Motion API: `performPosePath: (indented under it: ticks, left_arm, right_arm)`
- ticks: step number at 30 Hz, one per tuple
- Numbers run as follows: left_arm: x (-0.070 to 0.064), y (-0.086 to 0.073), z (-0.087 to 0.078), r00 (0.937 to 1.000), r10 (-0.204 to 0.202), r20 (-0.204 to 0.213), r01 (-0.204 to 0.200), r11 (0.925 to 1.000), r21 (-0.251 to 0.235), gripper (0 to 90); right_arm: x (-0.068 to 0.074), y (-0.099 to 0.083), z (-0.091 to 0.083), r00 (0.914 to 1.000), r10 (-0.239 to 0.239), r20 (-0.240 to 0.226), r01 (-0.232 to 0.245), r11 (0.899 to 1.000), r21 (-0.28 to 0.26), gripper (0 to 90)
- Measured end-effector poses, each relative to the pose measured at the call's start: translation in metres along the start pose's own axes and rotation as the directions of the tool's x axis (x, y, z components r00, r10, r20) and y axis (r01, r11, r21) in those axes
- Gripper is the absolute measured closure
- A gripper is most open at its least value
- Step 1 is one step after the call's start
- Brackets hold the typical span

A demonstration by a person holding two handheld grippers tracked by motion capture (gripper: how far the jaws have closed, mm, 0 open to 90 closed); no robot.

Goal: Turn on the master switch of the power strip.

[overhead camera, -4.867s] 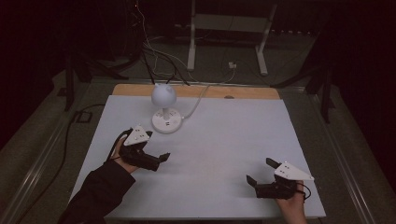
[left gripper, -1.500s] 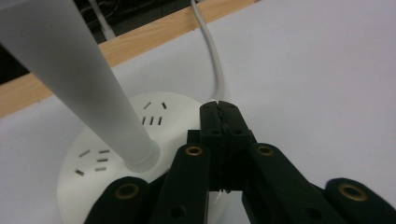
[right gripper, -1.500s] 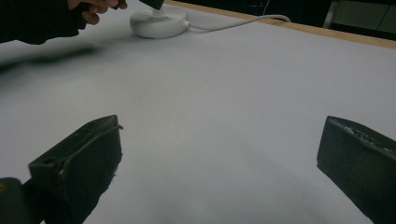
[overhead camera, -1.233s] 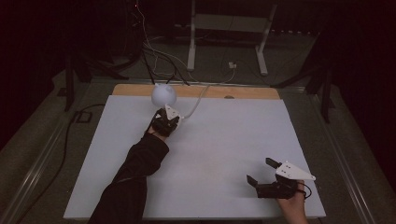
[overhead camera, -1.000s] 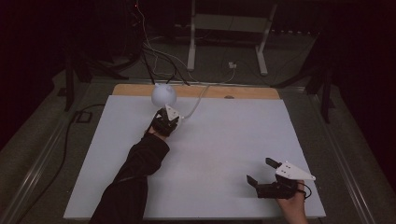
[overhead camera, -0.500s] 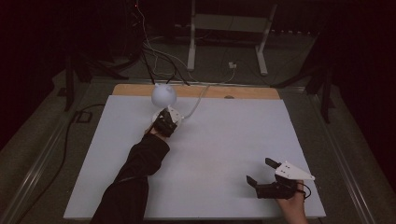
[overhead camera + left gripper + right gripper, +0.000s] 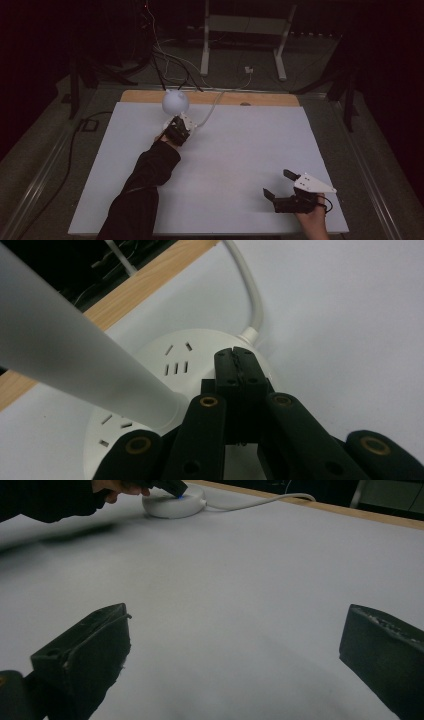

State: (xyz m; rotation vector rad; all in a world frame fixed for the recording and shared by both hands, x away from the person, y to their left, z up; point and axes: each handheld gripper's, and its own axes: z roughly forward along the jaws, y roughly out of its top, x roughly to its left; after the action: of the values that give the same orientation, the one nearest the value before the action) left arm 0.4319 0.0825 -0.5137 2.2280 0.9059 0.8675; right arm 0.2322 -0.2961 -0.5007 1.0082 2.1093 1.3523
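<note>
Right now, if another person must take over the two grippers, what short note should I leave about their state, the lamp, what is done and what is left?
Left gripper: jaws shut with nothing between them, tips pressing down on the round white lamp base, beside the lamp's stem.
Right gripper: open, holding nothing, low over the white table cover at the near right corner.
Lamp: at the far left of the table, white globe above the base, cord running off the far edge.
Done: a small blue light glows at the gripper tips on the base.
Left: the globe looks unlit; probably lift the left gripper off and check.
</note>
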Motion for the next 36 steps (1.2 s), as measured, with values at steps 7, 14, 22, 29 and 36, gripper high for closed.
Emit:
performPosePath:
  ticks: [7, 14, 22, 29, 36]
  left_arm:
    - [-0.002, 0.005, 0.001, 0.9991, 0.042, -0.010, -0.042, 0.9983, 0.042, 90.0]
    - [-0.001, 0.006, 0.000, 0.9985, 0.052, 0.014, -0.053, 0.9968, 0.059, 90.0]
    - [0.004, 0.008, -0.003, 0.9983, 0.033, 0.048, -0.034, 0.9991, 0.026, 90.0]
    - [0.001, 0.014, -0.012, 0.9977, 0.039, 0.056, -0.039, 0.9992, 0.002, 90.0]
    - [0.002, 0.017, -0.024, 0.9929, -0.007, 0.118, 0.008, 0.9999, -0.010, 90.0]
  right_arm:
    - [0.000, 0.000, 0.000, 1.0000, 0.000, -0.001, 0.000, 1.000, 0.000, 0.0]
    - [0.000, 0.000, 0.000, 1.0000, 0.001, -0.002, -0.001, 1.000, -0.003, 0.0]
    - [0.000, 0.000, 0.001, 1.0000, 0.003, -0.008, -0.003, 1.000, 0.001, 0.0]
    - [-0.001, 0.000, 0.000, 1.0000, 0.006, -0.001, -0.006, 1.000, -0.003, 0.0]
    - [-0.001, 0.000, 0.000, 1.0000, 0.003, 0.001, -0.002, 1.000, -0.006, 0.0]
